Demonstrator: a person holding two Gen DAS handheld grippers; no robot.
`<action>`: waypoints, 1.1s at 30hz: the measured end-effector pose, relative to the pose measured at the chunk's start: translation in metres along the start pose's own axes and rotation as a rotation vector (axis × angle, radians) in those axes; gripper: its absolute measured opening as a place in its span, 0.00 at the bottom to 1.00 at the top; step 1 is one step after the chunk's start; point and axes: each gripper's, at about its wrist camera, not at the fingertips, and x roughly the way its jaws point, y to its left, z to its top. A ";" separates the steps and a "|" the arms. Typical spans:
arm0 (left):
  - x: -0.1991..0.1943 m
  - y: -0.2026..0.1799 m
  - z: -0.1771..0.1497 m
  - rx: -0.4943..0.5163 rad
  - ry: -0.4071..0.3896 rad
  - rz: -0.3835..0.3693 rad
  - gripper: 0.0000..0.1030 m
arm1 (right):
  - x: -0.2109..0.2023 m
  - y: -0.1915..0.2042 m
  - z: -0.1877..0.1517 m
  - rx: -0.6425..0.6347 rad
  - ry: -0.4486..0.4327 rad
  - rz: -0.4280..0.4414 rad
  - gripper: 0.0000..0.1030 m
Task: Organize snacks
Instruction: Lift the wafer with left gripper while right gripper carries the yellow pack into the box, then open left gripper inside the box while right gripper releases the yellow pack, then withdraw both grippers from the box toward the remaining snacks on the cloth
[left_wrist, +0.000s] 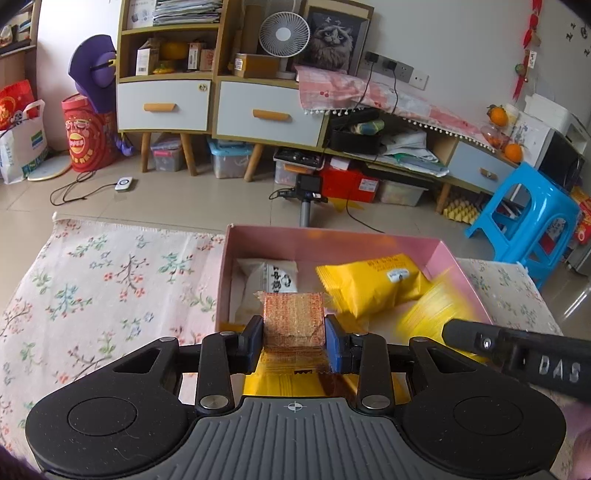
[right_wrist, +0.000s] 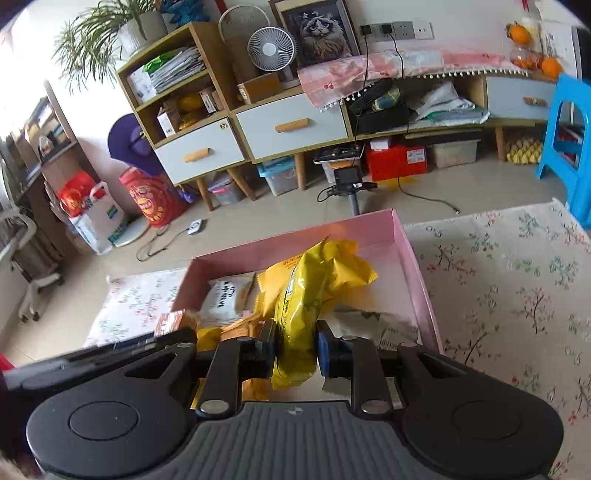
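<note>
A pink box (left_wrist: 332, 240) stands on a floral cloth and holds several snack packets. My left gripper (left_wrist: 294, 330) is shut on a small orange-red wrapped snack (left_wrist: 293, 319), held over the box's near edge. A white packet (left_wrist: 271, 282) and a yellow packet (left_wrist: 373, 286) lie inside. My right gripper (right_wrist: 295, 345) is shut on a yellow snack packet (right_wrist: 306, 295), held upright over the box (right_wrist: 410, 258). That packet shows blurred in the left wrist view (left_wrist: 436, 314). The left gripper's snack shows at the left in the right wrist view (right_wrist: 175, 321).
The floral cloth (left_wrist: 110, 288) spreads left of the box and also to its right (right_wrist: 517, 295). On the floor beyond are a camera on a pole (left_wrist: 308, 188), a blue stool (left_wrist: 524, 221) and a low cabinet (left_wrist: 221, 107).
</note>
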 end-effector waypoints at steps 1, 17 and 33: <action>0.002 -0.002 0.001 0.003 -0.003 0.001 0.31 | 0.000 0.001 0.000 -0.012 -0.004 -0.005 0.11; -0.026 -0.009 -0.014 0.071 -0.032 -0.022 0.64 | -0.030 0.008 -0.003 -0.066 -0.038 -0.028 0.63; -0.077 -0.004 -0.054 0.114 -0.010 -0.015 0.83 | -0.071 0.010 -0.028 -0.058 -0.039 -0.050 0.78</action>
